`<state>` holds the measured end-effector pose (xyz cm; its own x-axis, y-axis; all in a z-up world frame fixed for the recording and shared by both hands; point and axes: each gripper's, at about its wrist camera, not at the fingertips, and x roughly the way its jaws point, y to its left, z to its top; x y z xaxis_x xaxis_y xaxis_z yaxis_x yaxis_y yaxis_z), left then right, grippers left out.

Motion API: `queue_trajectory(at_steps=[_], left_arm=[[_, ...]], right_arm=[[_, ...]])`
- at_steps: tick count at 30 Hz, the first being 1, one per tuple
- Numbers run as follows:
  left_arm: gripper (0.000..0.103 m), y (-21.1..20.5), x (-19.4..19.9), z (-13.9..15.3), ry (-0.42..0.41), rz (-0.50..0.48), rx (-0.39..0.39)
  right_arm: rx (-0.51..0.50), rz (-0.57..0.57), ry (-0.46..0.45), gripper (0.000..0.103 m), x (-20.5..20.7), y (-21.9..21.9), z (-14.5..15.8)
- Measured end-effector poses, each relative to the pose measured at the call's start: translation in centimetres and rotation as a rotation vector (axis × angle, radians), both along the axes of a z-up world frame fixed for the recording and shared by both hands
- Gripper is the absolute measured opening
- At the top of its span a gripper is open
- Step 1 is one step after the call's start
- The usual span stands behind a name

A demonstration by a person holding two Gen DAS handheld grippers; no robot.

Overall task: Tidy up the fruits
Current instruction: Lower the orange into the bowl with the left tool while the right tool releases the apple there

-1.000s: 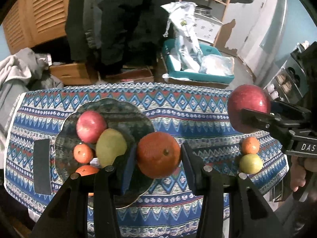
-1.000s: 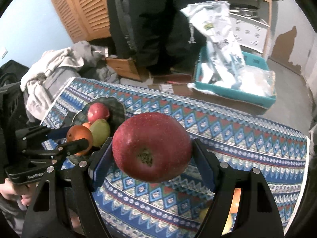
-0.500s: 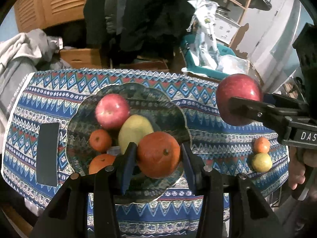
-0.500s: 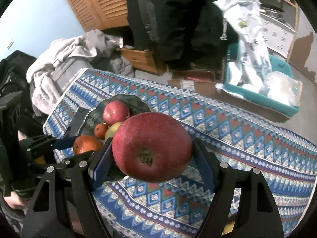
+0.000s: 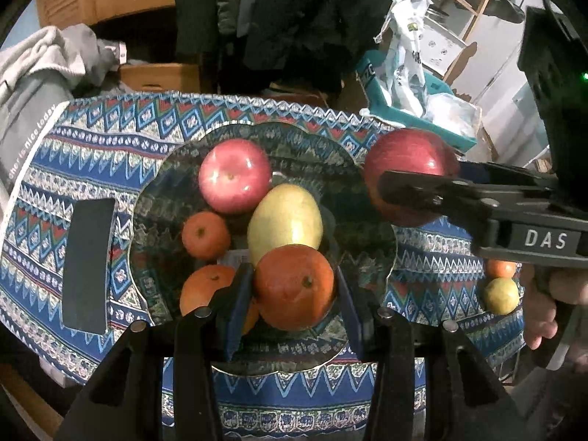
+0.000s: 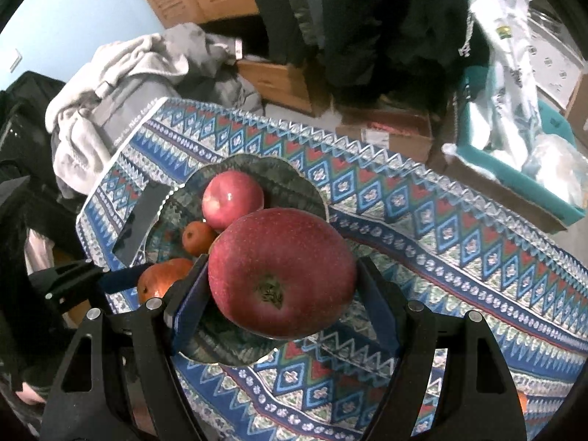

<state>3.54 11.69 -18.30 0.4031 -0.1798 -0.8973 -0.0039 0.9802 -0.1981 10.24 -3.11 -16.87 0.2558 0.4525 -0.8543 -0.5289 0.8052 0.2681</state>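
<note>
Both cams ride just behind their own fingers, tilted steeply down at the table from close up. Left one looks past its fingertips onto the plate (image 5: 367,198); right one sits right of it, angled leftward. Shared: the plate (image 6: 294,176) and patterned tablecloth (image 5: 110,121).

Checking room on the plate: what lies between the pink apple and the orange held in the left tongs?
In the left wrist view, a yellow-green mango lies between the pink apple and the orange.
</note>
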Motion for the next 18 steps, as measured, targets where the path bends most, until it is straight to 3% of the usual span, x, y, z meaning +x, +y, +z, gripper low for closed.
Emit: queue_trajectory(at_steps=[18], left_arm=[[0.047,0.1,0.1,-2.2,0.067,0.001,-0.02]], right_arm=[[-0.044,0.027,0.073,0.078,0.7,2.2,-3.4]])
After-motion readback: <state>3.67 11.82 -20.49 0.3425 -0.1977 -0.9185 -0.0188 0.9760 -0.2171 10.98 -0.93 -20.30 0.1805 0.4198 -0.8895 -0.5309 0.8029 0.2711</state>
